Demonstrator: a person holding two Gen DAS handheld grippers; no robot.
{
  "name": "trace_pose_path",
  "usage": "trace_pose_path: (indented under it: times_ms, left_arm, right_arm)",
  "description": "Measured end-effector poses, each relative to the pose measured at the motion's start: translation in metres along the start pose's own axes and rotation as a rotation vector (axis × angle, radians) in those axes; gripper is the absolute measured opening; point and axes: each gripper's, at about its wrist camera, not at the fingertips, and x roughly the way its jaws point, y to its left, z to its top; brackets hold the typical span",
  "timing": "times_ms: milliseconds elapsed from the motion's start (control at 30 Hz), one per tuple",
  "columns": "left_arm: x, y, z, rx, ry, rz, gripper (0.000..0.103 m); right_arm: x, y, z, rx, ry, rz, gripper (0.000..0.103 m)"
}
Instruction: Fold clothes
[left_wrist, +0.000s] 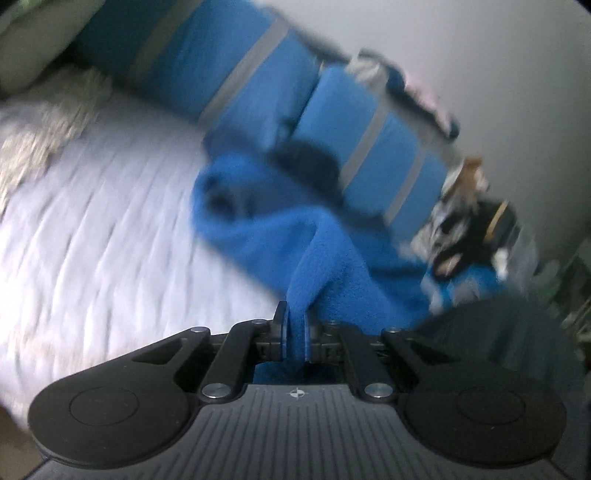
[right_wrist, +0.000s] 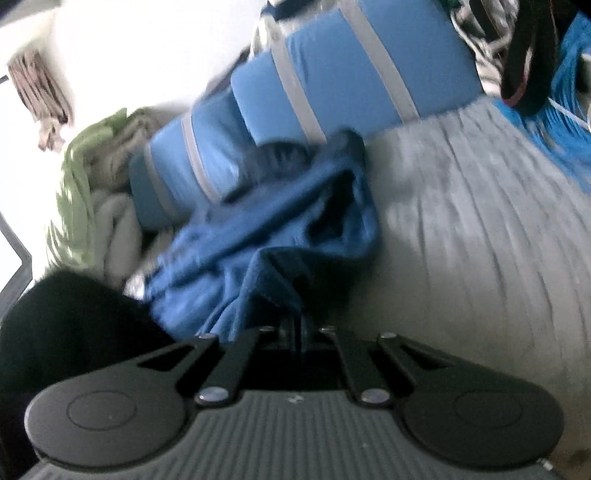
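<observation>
Counting no readable labels, we list one blue fleece garment (left_wrist: 295, 236), pinched by left claw (left_wrist: 294, 332) and right claw (right_wrist: 295, 332), two striped blue cushions (left_wrist: 229, 70) beyond.

The left claw (left_wrist: 294, 334) is black, with two round side discs, angled link arms fixed by silver screws, blue-faced pads, and a ribbed grey deck bearing a small crosshair mark. The right claw (right_wrist: 297, 334) has the same black discs, link arms, silver screws and ribbed grey deck.
</observation>
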Motion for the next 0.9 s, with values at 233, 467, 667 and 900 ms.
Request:
trace_pose_path:
  times_ms: [233,467,667,900]
  left_arm:
    - [0.012,-0.007,0.056,-0.037,-0.131,0.002,0.008]
    - [0.016,-0.005,0.080,-0.063,-0.155,0.036,0.008]
    - [0.037,0.003,0.095,-0.058,-0.147,0.082,0.008]
    - [0.083,0.026,0.097,-0.070,-0.072,0.185,0.008]
  right_arm:
    - [0.025,0.026,0.073,-0.056,-0.102,-0.087,0.002]
    - [0.042,0.031,0.109,-0.043,-0.135,-0.166,0.002]
    - [0.064,0.028,0.123,-0.051,-0.113,-0.227,0.002]
    - [0.108,0.012,0.123,-0.026,-0.049,-0.297,0.002]
